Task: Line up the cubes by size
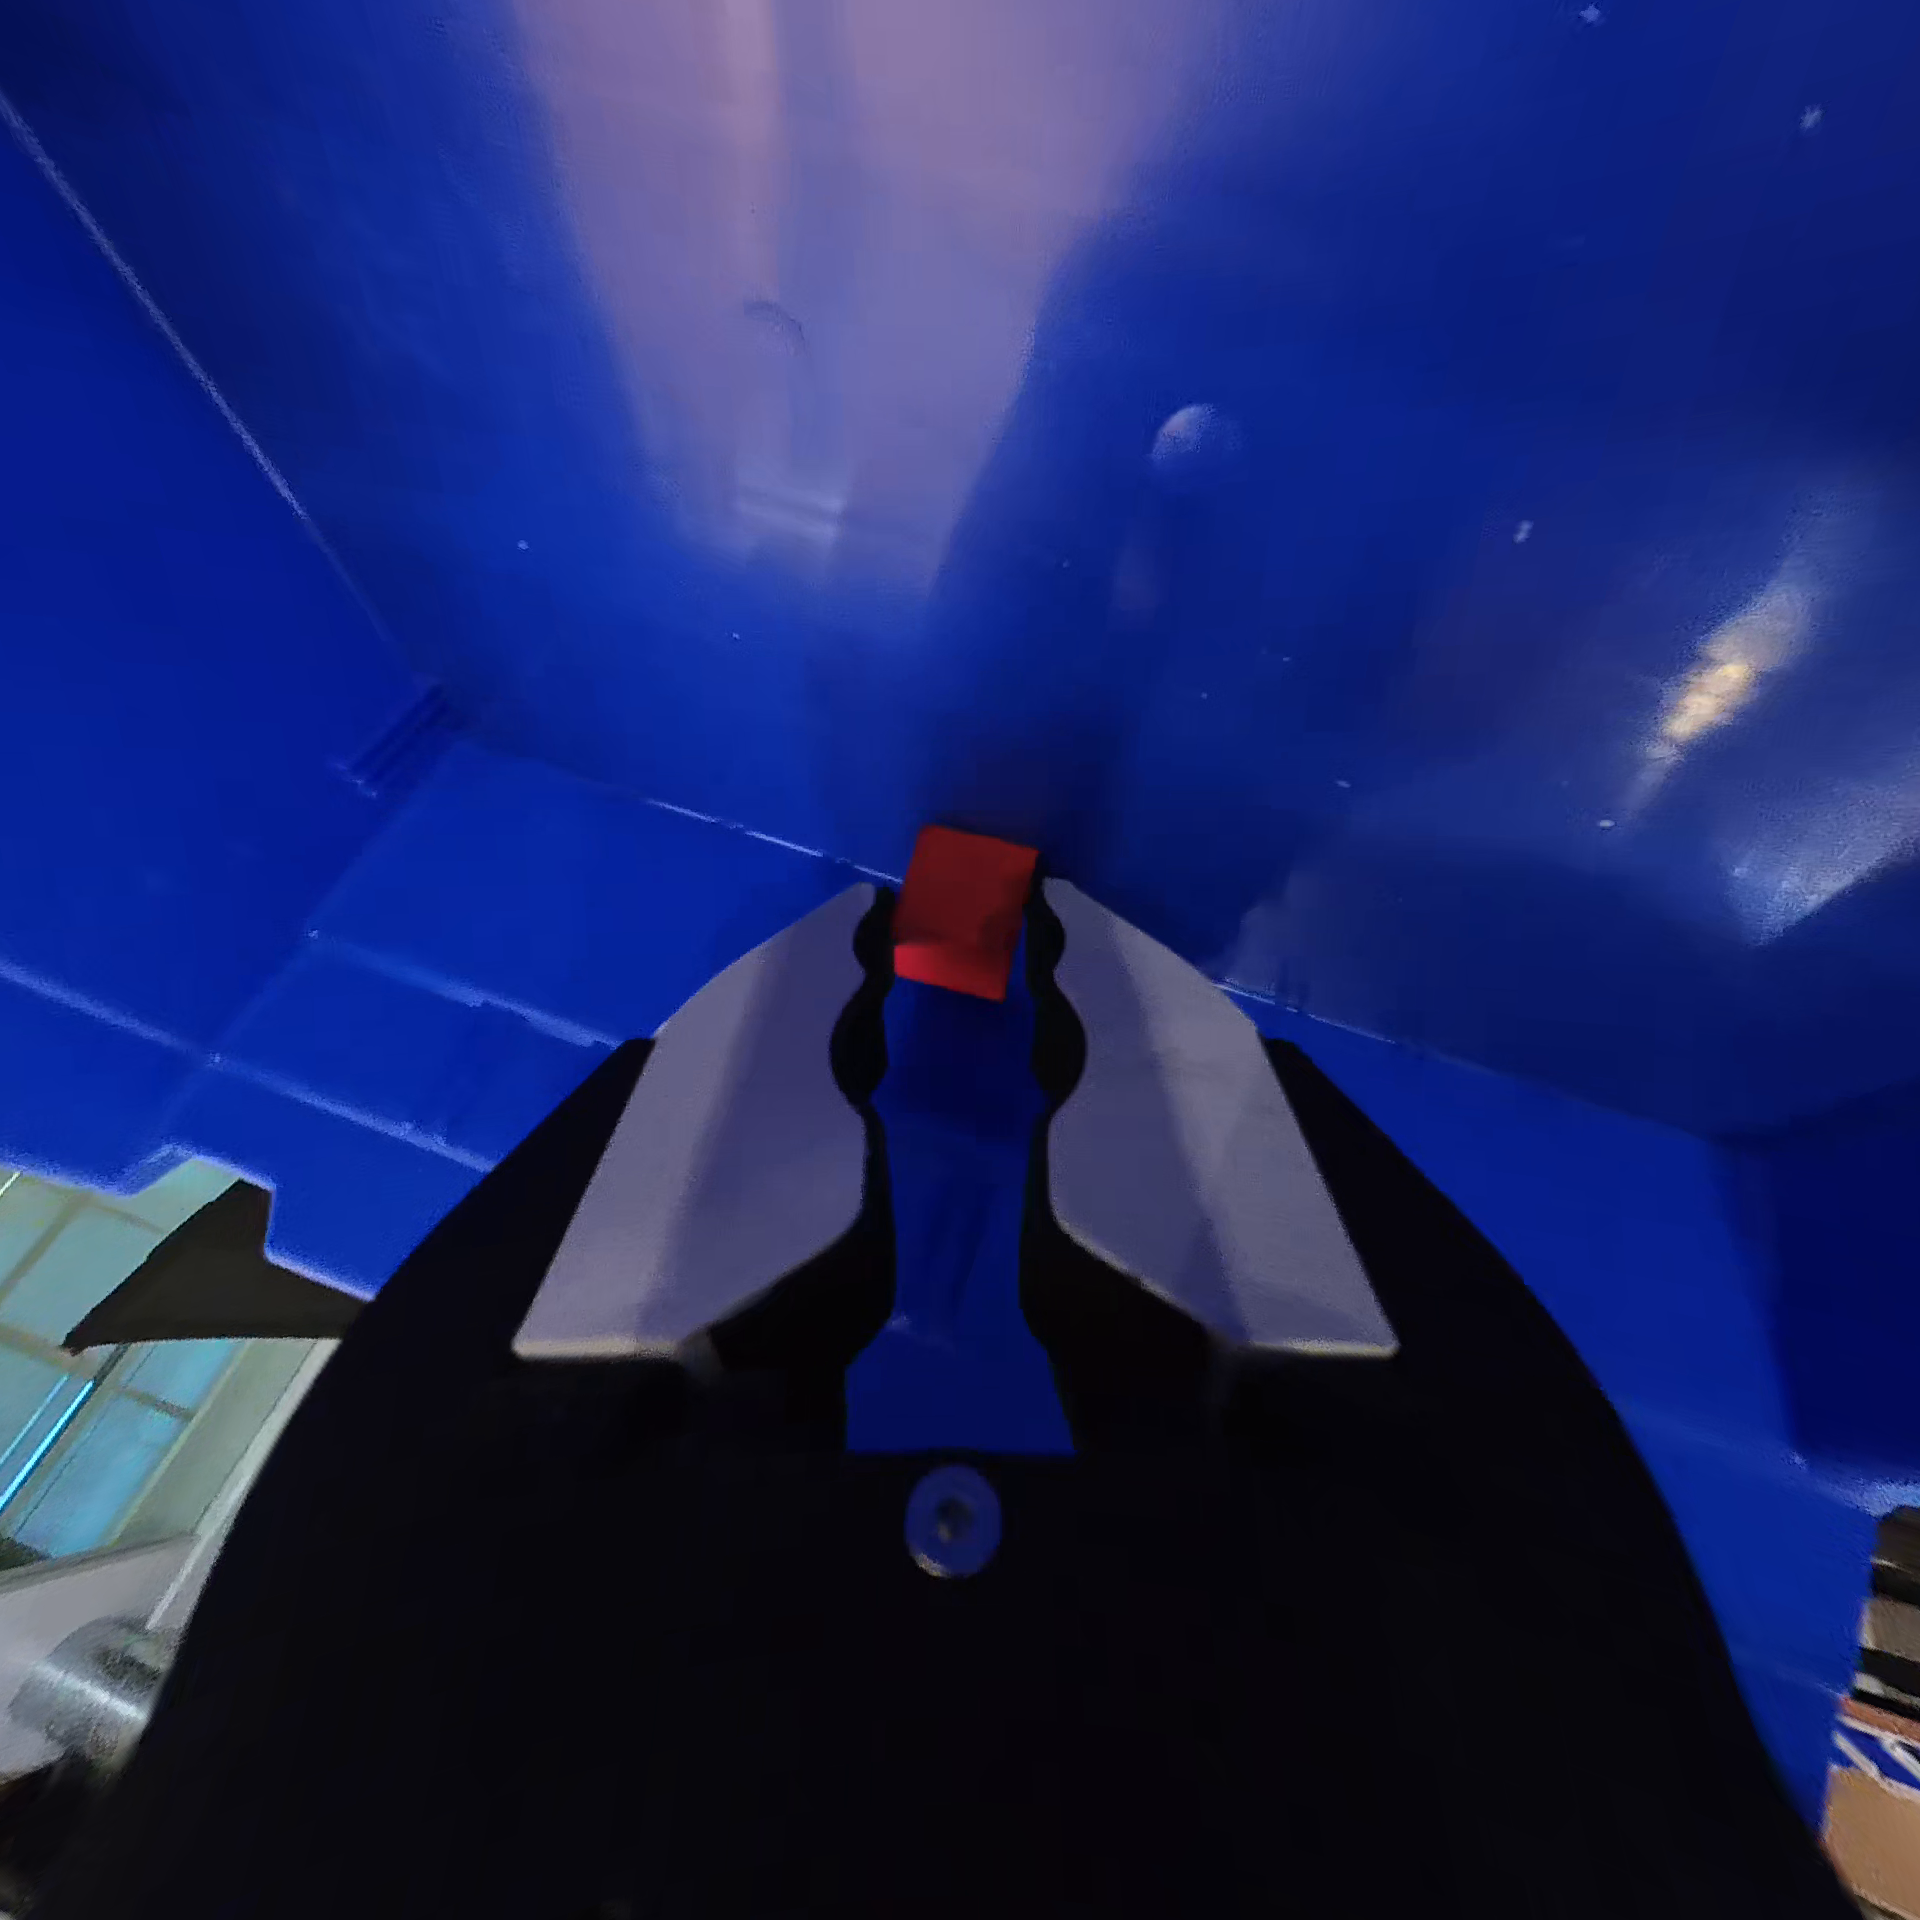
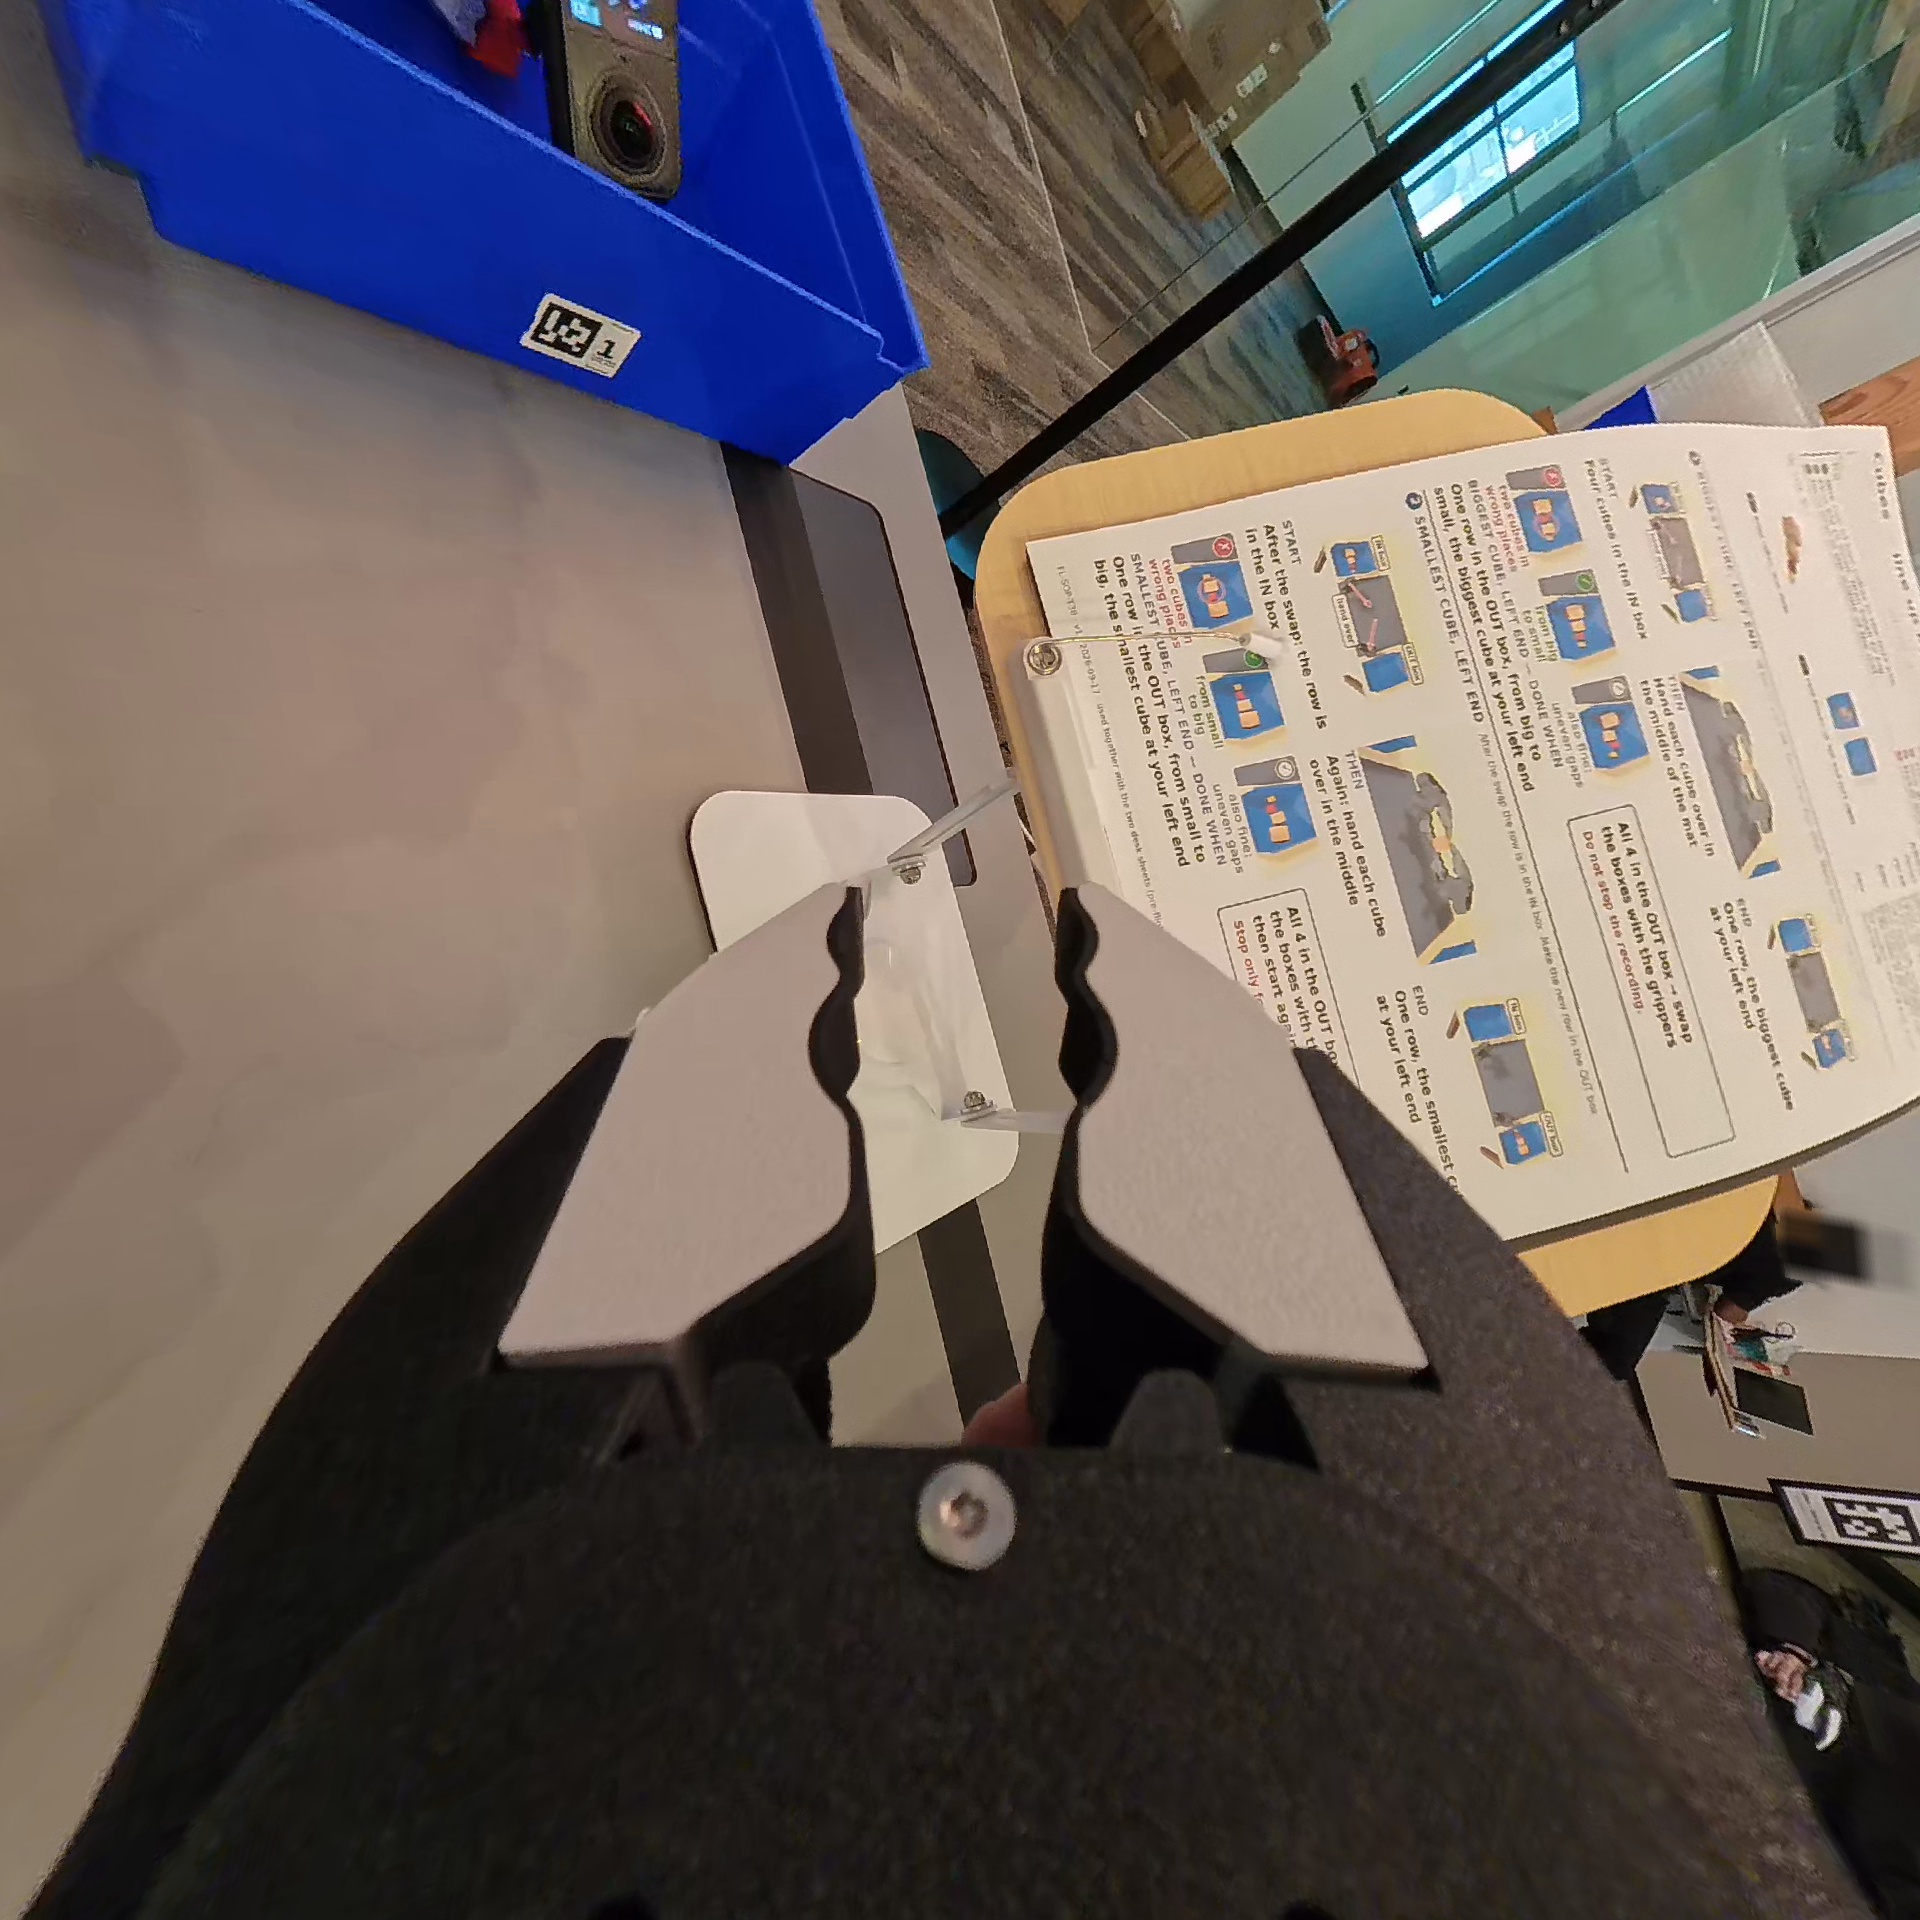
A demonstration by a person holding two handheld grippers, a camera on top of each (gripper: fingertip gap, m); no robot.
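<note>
Left claw deep inside a blue bin, closed on a small red cube at its very tips, both dark pads pressed against the cube's sides. Cube at 12 o'clock from the claw's base, right by the seam between bin floor and wall. Right claw gaping open with nothing between its pads, poised over the grey counter edge and a white stand base. Instruction sheet at 2 o'clock, blue bin at 11 o'clock.

Cube in bin, at wall foot; stand on table, bin 11 o'clock.
</note>
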